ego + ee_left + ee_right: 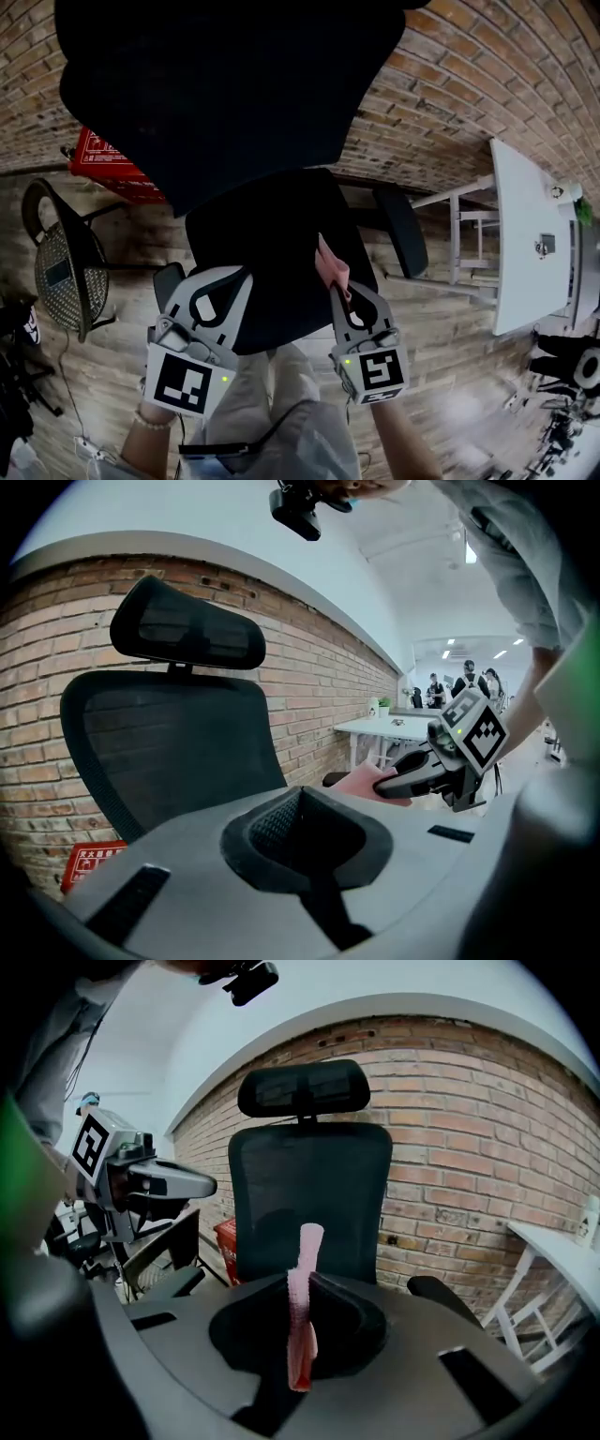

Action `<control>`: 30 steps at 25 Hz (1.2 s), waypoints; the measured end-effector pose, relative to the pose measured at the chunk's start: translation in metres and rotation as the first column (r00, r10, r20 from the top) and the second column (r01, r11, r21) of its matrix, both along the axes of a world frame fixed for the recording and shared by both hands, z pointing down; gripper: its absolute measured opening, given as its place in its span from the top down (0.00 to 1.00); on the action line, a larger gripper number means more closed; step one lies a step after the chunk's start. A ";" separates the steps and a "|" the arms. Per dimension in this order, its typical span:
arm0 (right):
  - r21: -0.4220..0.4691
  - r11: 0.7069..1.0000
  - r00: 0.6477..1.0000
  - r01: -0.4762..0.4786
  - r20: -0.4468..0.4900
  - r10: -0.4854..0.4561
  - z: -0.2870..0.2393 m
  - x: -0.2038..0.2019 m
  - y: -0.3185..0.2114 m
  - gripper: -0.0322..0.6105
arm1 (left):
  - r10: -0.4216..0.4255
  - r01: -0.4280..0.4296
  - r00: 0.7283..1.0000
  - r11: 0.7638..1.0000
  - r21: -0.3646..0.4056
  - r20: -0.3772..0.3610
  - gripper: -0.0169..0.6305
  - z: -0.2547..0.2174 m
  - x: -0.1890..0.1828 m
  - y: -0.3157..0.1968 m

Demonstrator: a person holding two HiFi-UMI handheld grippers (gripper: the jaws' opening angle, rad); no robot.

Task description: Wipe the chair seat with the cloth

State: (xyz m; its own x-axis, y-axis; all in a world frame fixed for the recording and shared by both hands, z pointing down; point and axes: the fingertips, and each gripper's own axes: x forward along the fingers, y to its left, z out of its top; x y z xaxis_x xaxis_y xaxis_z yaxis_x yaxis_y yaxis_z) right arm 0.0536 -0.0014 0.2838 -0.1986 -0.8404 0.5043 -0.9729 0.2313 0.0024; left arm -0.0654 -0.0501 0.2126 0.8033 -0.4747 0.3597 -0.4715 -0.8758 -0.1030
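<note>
The black office chair fills the head view, its seat just ahead of both grippers and its backrest facing me. A pink cloth stands pinched upright in my right gripper, which is shut on it. In the head view the cloth sticks up from the right gripper over the seat's front right edge. My left gripper hovers over the seat's front left edge, jaws together with nothing held. The left gripper view shows the left gripper before the backrest.
A brick wall runs behind the chair, with a red box at its foot. A black mesh chair stands at the left, a white table at the right. The chair's armrest juts out right of the seat. Several people stand far off.
</note>
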 end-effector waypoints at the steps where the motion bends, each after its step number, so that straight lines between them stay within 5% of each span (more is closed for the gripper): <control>1: -0.004 1.000 1.000 0.017 -0.007 -0.017 0.010 0.000 -0.003 0.87 | -0.009 0.009 1.000 1.000 -0.003 0.001 0.95 0.009 0.001 -0.001; 7: -0.035 0.998 0.998 0.061 -0.024 -0.062 0.064 0.018 -0.020 0.87 | -0.072 0.073 0.997 0.997 -0.024 0.021 0.95 0.059 0.013 -0.009; 21: -0.105 0.995 0.999 -0.001 -0.050 -0.004 0.174 0.067 -0.095 0.87 | -0.169 0.171 0.984 0.984 -0.055 0.049 0.95 0.134 0.034 -0.045; 30: -0.124 0.992 0.985 -0.032 -0.171 0.010 0.217 0.103 -0.168 0.87 | -0.208 0.211 0.977 0.974 -0.079 0.043 0.95 0.156 0.037 -0.077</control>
